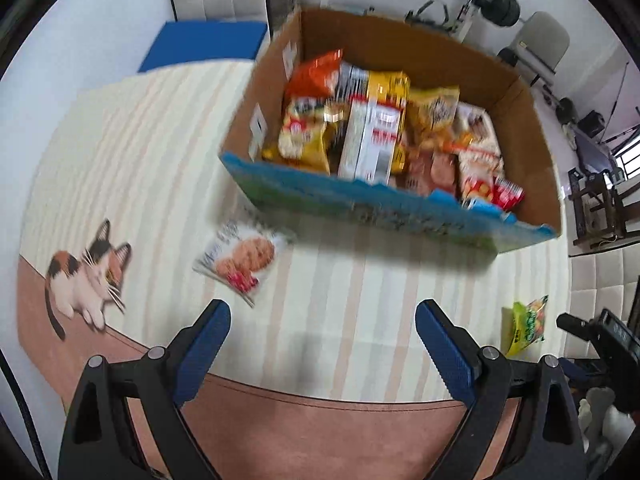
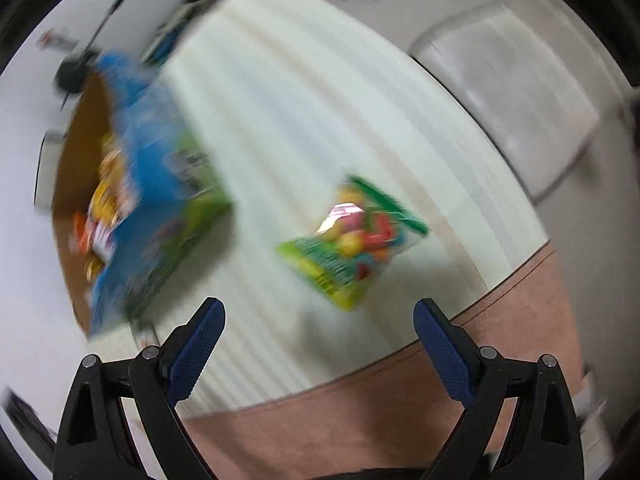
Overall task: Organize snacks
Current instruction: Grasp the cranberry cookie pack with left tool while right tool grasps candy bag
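Cardboard box (image 1: 400, 44), snacks inside, claws (image 1: 322, 312) (image 2: 318, 312) agape

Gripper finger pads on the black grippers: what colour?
Blue, textured pads; sharpest in the right wrist view.

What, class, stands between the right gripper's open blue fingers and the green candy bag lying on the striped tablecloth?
Nothing visible: only bare striped tablecloth lies between the right gripper and the green candy bag; the cardboard snack box stands off to its left.

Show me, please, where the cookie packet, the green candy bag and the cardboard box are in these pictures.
cookie packet (image 1: 240, 262): left wrist view, on the printed cookie picture.
green candy bag (image 2: 352, 242): right wrist view, on its colourful middle.
cardboard box (image 1: 400, 46): left wrist view, on the inside of its far wall.
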Demonstrator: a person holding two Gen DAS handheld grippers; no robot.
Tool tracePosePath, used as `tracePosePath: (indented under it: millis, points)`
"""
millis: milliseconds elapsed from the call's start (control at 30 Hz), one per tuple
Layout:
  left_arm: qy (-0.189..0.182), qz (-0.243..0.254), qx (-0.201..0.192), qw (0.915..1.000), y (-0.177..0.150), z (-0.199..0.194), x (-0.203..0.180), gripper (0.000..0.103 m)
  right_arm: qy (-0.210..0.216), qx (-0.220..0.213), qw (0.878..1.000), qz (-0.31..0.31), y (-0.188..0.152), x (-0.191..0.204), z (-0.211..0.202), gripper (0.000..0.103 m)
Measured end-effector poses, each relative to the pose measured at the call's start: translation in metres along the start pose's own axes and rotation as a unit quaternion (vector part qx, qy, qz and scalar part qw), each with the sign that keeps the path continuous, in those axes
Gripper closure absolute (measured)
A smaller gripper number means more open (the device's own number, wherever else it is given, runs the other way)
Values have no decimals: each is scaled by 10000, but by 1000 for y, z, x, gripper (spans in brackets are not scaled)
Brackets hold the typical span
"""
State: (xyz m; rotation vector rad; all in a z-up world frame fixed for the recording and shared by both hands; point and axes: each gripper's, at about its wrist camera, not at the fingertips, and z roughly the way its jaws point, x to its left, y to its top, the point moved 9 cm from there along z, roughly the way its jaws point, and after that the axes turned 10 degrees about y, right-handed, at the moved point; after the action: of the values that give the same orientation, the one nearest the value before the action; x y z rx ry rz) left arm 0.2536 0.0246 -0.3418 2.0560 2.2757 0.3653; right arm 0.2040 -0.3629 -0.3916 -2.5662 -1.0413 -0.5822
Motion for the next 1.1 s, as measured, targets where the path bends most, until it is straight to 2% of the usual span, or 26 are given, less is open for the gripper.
tracePosePath:
  millis: [100, 233, 333, 367, 467, 633, 767, 833, 933, 1033, 1100]
  points:
    - [68, 29, 149, 9999, -6, 15, -7, 8, 178, 123, 9980, 596, 9, -24, 22, 6]
    - [131, 75, 270, 9995, -10, 30, -9, 8, 303, 150, 9940, 1041, 19, -34, 48, 6]
    - [164, 33, 372, 9992, -12, 40, -4, 8, 106, 157, 9938, 1098, 24, -35, 62, 8]
    - [165, 2, 397, 9991, -13, 43, -1, 8, -37, 96, 9944, 1050, 25, -33, 63, 14]
    - [174, -149, 514, 9984, -15, 52, 14, 8, -358, 88, 9978, 545, 26, -18, 67, 37]
    - [34, -697, 857, 9939, -15, 71, 52, 8, -835, 417, 9933, -674, 4, 13, 85, 38]
    - [-110, -1252, 1168, 9852, -10, 90, 87, 8, -1091, 901, 9760, -1654, -28, 46, 110, 39]
    - [-156, -1416, 1177, 9828, -4, 98, 99, 8, -1196, 1041, 9658, -2052, -43, 63, 123, 39]
    - [-42, -1099, 911, 9898, 12, 104, 103, 8, -1305, 1227, 9543, -2393, -59, 82, 139, 38]
    - [74, -280, 776, 9966, 24, 114, 90, 8, -1376, 1380, 9472, -2547, -67, 96, 152, 38]
    - [127, 185, 759, 9969, 28, 122, 82, 8, -1489, 1402, 9426, -2641, -70, 103, 158, 37]
